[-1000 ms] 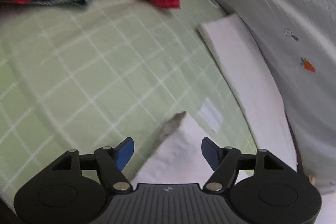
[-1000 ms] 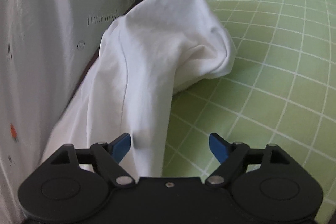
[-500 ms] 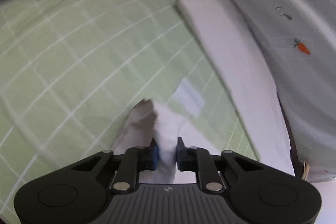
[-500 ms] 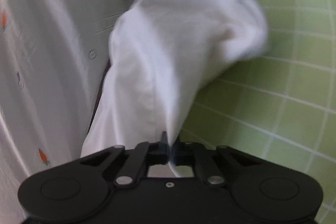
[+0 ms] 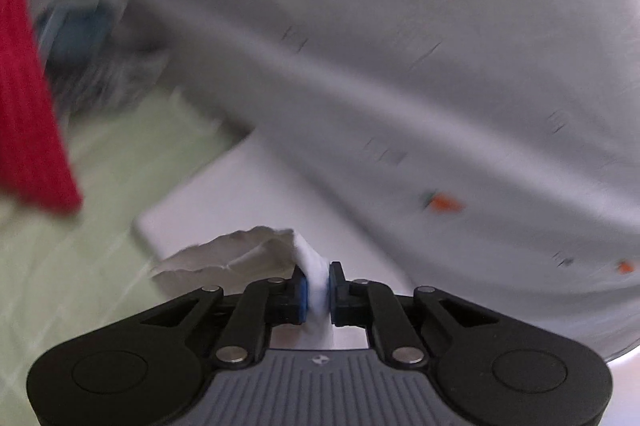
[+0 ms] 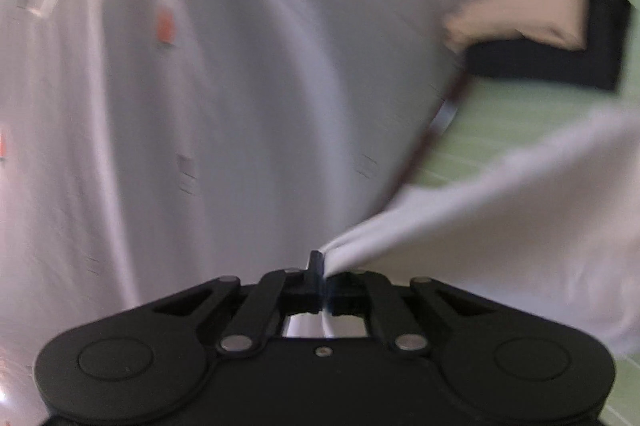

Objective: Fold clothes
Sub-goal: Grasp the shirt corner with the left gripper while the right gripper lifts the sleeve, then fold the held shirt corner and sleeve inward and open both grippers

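White thin cotton garment hangs lifted off the green checked bedsheet, beside the grey carrot-print cloth. It looks light, soft and floppy, best held at corners. Left gripper is closing, cloth pinched between its pads; right gripper is clenched on an edge.

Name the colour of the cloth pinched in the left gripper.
White; clearest in the left wrist view.

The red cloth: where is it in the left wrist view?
The red cloth hangs along that view's left edge, above the green checked sheet.
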`<state>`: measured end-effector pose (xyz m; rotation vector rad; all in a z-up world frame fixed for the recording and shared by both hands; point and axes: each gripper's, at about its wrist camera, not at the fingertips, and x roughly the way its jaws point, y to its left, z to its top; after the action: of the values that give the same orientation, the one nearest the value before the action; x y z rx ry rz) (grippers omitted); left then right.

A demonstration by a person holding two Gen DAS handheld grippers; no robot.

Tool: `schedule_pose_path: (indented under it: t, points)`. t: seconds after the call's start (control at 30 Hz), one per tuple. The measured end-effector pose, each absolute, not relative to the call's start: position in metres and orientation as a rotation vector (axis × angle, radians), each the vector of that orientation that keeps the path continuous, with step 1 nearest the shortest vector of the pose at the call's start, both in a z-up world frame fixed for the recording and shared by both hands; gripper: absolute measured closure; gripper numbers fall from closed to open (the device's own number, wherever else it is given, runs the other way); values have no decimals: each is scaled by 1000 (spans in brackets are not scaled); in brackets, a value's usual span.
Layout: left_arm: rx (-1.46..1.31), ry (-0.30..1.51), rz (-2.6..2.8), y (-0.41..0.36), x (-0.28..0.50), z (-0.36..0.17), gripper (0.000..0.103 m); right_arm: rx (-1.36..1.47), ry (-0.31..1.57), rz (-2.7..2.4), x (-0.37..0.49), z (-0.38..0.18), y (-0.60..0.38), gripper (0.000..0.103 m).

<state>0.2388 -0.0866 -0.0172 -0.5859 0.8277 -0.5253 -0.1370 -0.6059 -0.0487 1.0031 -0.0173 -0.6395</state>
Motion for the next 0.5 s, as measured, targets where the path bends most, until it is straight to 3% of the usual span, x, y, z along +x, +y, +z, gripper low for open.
schedule_pose_path:
  t: [0.2, 0.3, 0.4, 0.5]
  points:
    - [-605, 705, -447, -21, 212, 22, 93, 918, -107, -520, -173, -5, -577, 101]
    - [-575, 761, -306, 18, 196, 5, 92, 963, 63, -541, -186, -41, -557, 101]
    - [-576, 953, -144, 46, 192, -53, 91, 1041, 372, -647, -186, -101, -538, 100]
    - [-543, 1085, -62, 58, 183, -102, 87, 1195, 530, -724, -191, -154, -524, 95]
